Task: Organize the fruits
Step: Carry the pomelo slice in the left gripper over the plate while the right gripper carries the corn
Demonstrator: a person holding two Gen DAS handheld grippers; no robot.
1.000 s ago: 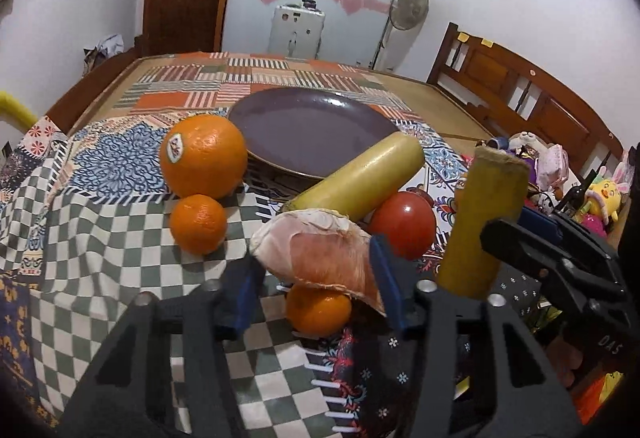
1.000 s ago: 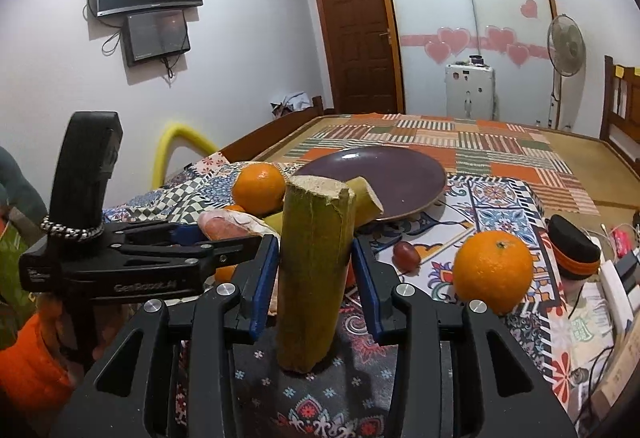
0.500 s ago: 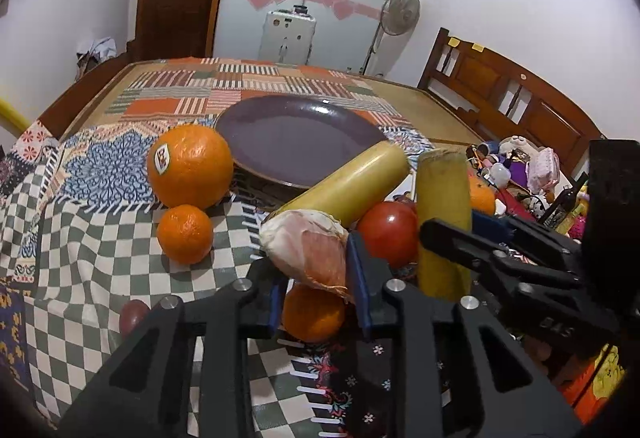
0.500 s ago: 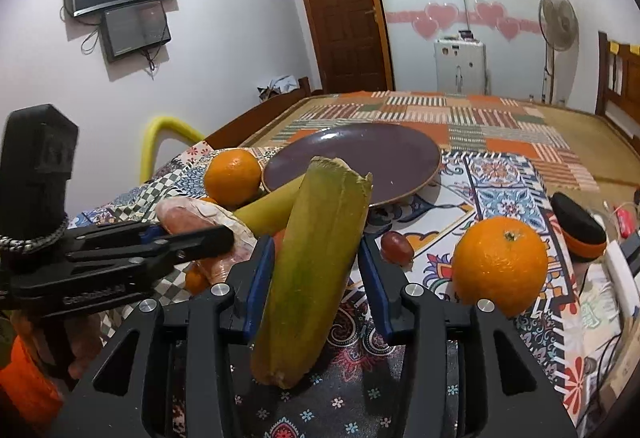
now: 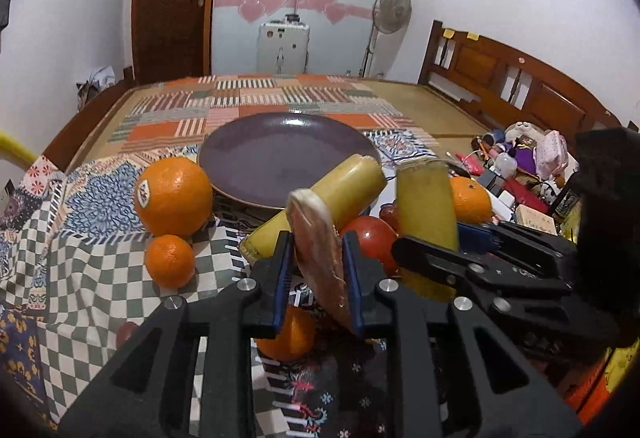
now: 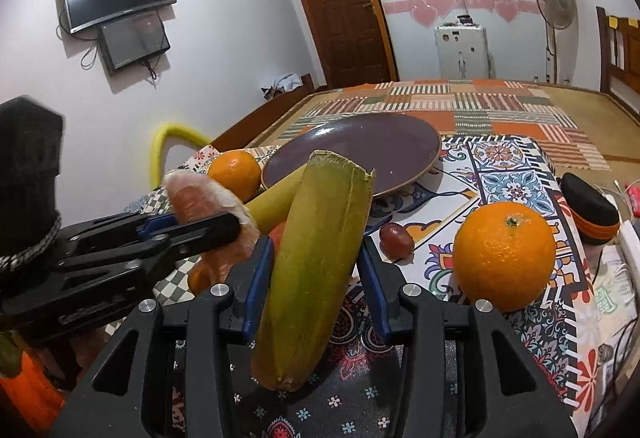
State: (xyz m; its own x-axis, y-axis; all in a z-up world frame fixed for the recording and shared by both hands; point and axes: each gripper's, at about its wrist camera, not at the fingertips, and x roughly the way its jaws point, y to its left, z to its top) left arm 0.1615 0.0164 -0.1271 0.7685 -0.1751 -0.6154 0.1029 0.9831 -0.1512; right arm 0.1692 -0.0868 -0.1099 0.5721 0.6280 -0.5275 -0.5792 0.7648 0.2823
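My left gripper [image 5: 316, 270] is shut on a pinkish peeled pomelo wedge [image 5: 316, 242] and holds it above the cloth; it also shows in the right wrist view [image 6: 208, 210]. My right gripper [image 6: 316, 278] is shut on a yellow-green sugarcane piece [image 6: 316, 262], tilted, seen beside the left gripper [image 5: 426, 222]. A purple plate [image 5: 288, 154] lies ahead. A second cane piece [image 5: 320, 206] leans on its rim. A large orange [image 5: 174, 196], a small orange [image 5: 170, 260], a tomato [image 5: 370, 238] and another small orange [image 5: 286, 332] lie around.
A big orange [image 6: 504, 254] and a small red fruit [image 6: 396, 238] lie on the patterned cloth right of my right gripper. A black and orange case [image 6: 592, 214] and clutter [image 5: 524, 158] sit at the right edge. A wooden headboard [image 5: 512, 78] stands at the right.
Both grippers have lifted and moved toward the plate with their fruit. The pomelo wedge has turned upright in the left jaws. The cane piece has tilted further.
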